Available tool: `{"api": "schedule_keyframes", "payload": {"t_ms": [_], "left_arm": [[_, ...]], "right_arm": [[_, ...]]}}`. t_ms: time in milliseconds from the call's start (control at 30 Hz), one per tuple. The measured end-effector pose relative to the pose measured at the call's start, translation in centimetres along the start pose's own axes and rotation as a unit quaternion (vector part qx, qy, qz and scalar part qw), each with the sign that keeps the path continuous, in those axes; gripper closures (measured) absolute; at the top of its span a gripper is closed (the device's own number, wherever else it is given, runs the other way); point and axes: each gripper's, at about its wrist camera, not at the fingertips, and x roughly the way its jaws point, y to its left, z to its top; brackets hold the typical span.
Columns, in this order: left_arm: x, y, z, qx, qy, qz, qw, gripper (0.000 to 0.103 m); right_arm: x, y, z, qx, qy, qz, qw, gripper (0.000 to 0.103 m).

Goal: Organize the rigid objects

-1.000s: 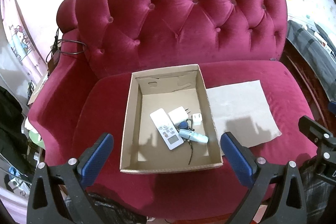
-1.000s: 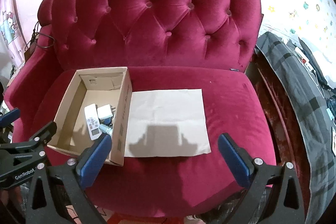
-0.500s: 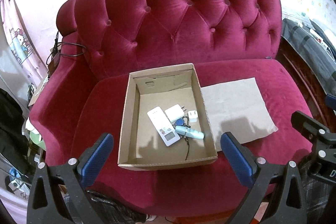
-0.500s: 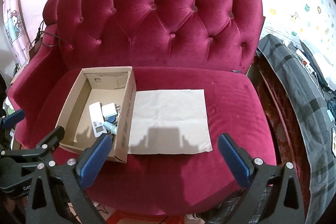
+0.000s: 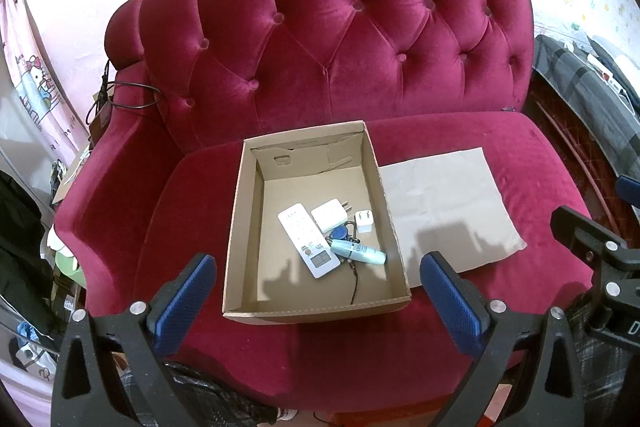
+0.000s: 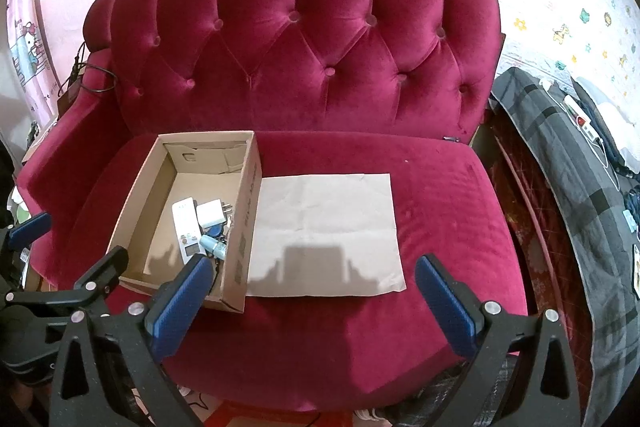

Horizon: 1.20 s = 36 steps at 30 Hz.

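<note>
Both claws gape empty above the cardboard box (image 5: 394, 239) holding a remote (image 5: 308, 245).

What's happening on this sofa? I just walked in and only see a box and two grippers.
Nothing is held right now. The left gripper and right gripper hang open in front of the red sofa. A cardboard box on the seat holds a white remote, two white chargers, a blue tube and keys. A bare brown paper sheet lies beside it.

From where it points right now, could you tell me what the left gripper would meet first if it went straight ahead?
Probably the cardboard box on the sofa seat. The open left gripper straddles its near wall, so likely that wall or the floor near the white remote; depth is unclear.
</note>
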Motion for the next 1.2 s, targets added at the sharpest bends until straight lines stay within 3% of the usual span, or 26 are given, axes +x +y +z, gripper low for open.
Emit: {"api": "schedule_keyframes", "payload": {"t_ms": [1200], "left_arm": [[0.47,0.01,0.53,0.0,0.004,-0.006,1.0,0.0]], "right_arm": [[0.32,0.18,0.74,-0.002,0.001,0.003,1.0,0.0]]}}
